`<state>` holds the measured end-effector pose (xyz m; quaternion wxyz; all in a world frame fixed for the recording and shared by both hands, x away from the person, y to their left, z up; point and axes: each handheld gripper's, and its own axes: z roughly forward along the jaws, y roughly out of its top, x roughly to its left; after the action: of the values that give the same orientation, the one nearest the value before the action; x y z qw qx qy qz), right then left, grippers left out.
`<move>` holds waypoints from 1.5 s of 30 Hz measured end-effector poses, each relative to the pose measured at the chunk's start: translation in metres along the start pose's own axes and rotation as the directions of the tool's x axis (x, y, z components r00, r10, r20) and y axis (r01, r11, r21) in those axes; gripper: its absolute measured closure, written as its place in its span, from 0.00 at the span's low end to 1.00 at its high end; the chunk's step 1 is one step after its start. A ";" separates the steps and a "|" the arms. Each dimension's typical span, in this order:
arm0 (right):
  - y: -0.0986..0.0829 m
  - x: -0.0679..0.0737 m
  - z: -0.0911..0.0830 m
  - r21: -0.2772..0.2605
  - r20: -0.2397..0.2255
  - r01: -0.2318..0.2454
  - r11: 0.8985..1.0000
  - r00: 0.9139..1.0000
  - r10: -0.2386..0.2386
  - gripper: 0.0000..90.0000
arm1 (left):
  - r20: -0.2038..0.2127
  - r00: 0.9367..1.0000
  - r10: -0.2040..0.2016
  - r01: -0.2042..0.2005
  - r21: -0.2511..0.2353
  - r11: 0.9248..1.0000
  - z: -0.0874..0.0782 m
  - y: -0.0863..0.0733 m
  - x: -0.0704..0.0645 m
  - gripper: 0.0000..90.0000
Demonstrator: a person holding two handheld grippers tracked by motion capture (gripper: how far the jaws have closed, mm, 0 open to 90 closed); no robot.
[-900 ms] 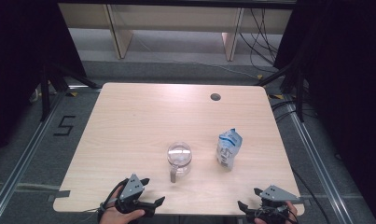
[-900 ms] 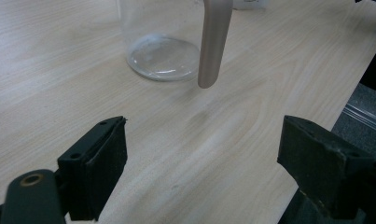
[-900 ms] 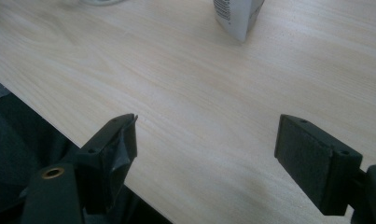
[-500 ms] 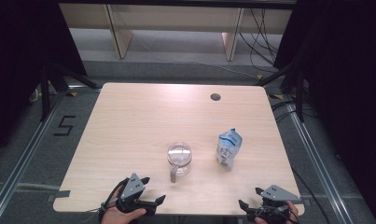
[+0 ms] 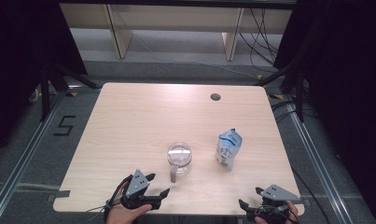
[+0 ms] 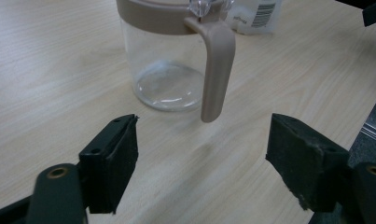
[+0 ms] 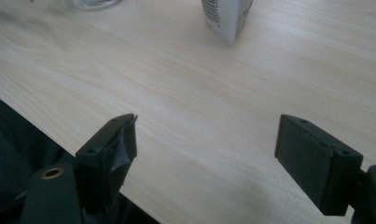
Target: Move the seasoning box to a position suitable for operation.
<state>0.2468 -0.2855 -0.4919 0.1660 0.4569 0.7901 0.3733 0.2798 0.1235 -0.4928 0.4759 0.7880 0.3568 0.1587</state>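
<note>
A clear glass jug (image 5: 179, 158) with a tan rim and handle stands near the table's front middle; its handle (image 6: 216, 74) points toward me in the left gripper view. A white and blue carton (image 5: 228, 149) stands upright to the jug's right, and its base (image 7: 227, 16) shows at the top of the right gripper view. My left gripper (image 5: 156, 185) hovers open at the front edge, just short of the jug (image 6: 169, 56), nothing between its jaws. My right gripper (image 5: 252, 198) hangs open over the front right edge, in front of the carton.
The light wooden table (image 5: 143, 121) has a round cable hole (image 5: 215, 97) near the far right. Dark floor with metal rails surrounds it, and a "5" mark (image 5: 64, 126) lies on the floor at left. Shelving legs and cables stand beyond the far edge.
The left gripper has edged slightly forward toward the jug. The right gripper, the jug and the carton stay where they were.
</note>
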 end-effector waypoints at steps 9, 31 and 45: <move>0.000 -0.001 -0.001 0.002 0.000 0.005 1.000 1.000 -0.005 0.24 | -0.030 0.999 0.031 -0.032 -0.028 0.999 0.016 0.011 -0.010 0.47; 0.000 0.004 0.001 0.020 -0.025 -0.002 1.000 1.000 0.002 0.25 | -0.079 0.988 0.134 -0.135 -0.014 0.991 0.034 0.021 -0.014 0.78; 0.000 0.001 0.002 0.004 -0.026 0.022 1.000 0.999 -0.022 0.25 | -0.079 0.994 0.073 -0.074 -0.013 0.997 0.022 0.017 0.010 0.79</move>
<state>0.2473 -0.2837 -0.4927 0.1587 0.4437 0.7979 0.3759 0.3073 0.1115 -0.4899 0.4617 0.7900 0.3446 0.2097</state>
